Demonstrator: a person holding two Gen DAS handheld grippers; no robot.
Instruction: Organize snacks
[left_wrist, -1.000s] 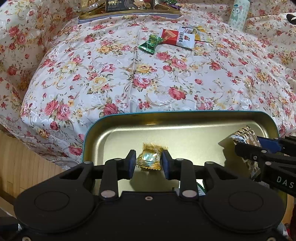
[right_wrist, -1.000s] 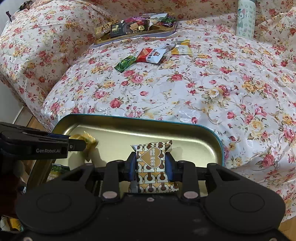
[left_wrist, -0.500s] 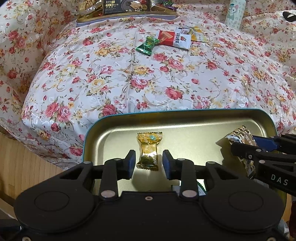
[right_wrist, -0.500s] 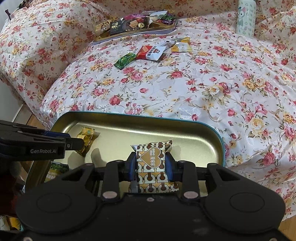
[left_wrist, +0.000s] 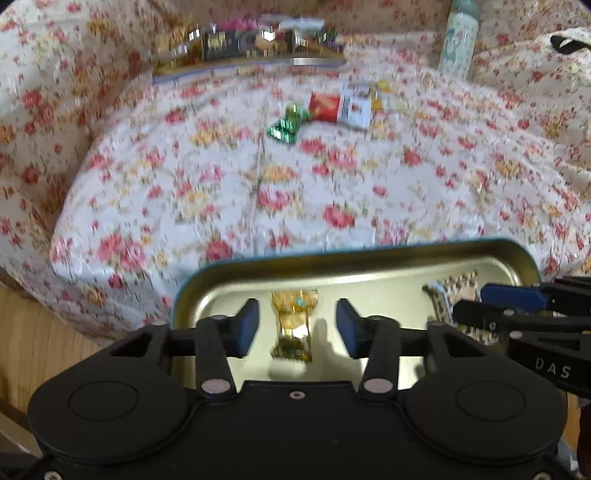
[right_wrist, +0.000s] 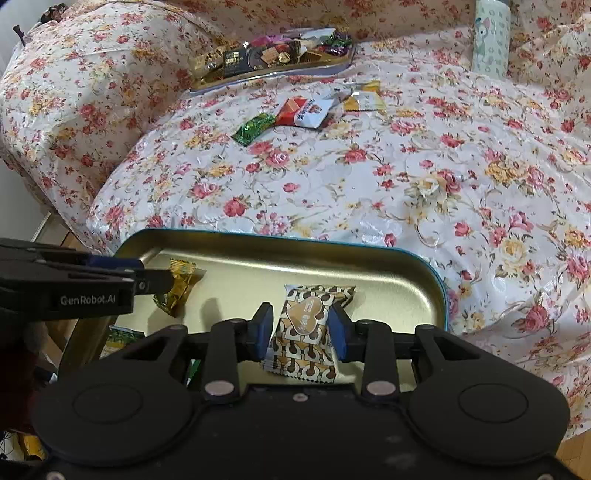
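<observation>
Wrappers here looked feather-light, crinkly and slick. The gold-wrapped candy lay loose on the floor of the teal-rimmed tin tray, between the pads of the left claw, whose jaws were opening and touched nothing. The right claw was closed on the brown patterned snack packet, pinched across its padded middle above the tray. Such foil probably slips at the twisted ends; the filled centre seemed the surer hold.

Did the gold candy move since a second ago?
Yes. The gold candy has dropped from the opening left gripper onto the tin tray floor, nearer its left wall.
</observation>
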